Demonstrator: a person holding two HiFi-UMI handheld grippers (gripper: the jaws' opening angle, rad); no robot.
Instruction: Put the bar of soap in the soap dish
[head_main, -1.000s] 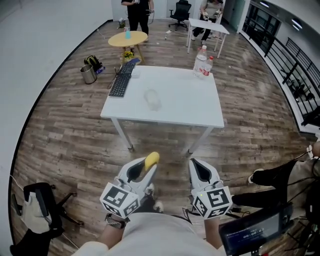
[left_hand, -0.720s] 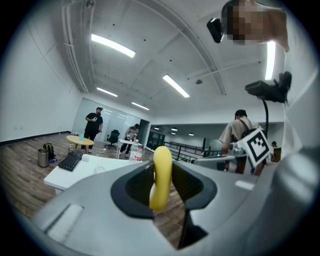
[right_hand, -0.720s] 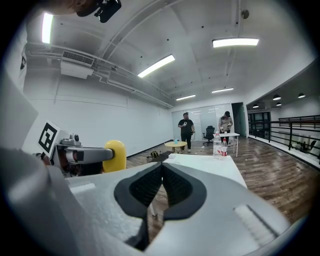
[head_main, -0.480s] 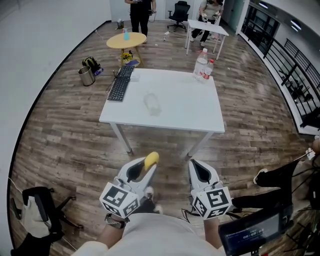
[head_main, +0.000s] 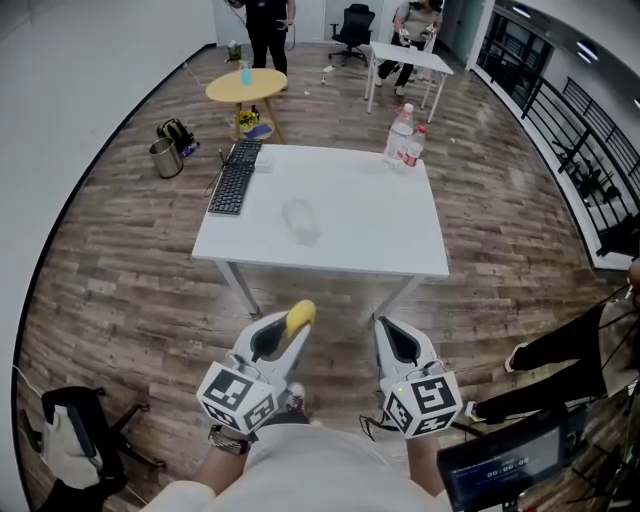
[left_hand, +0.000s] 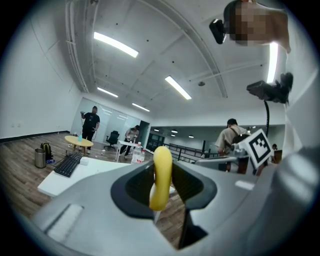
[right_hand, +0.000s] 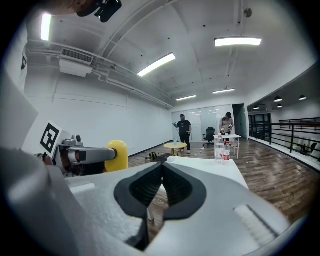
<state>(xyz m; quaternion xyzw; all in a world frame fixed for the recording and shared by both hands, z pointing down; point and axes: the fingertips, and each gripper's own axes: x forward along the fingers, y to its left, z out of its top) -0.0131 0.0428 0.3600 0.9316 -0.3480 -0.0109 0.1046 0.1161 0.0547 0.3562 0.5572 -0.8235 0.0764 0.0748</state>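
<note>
Soap (left_hand: 161, 175), yellow, clamped upright between jaws of left gripper (head_main: 293, 330), well short of table (head_main: 380, 230) and faint clear dish (head_main: 300, 218). Right gripper (right_hand: 161, 186) pressed together, empty. Could have slipped out: slick bar, narrow hold, any jolt underway.

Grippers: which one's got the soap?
The left gripper: a yellow bar of soap is clamped between its jaws. The right gripper has its jaws shut together, with nothing between them.
</note>
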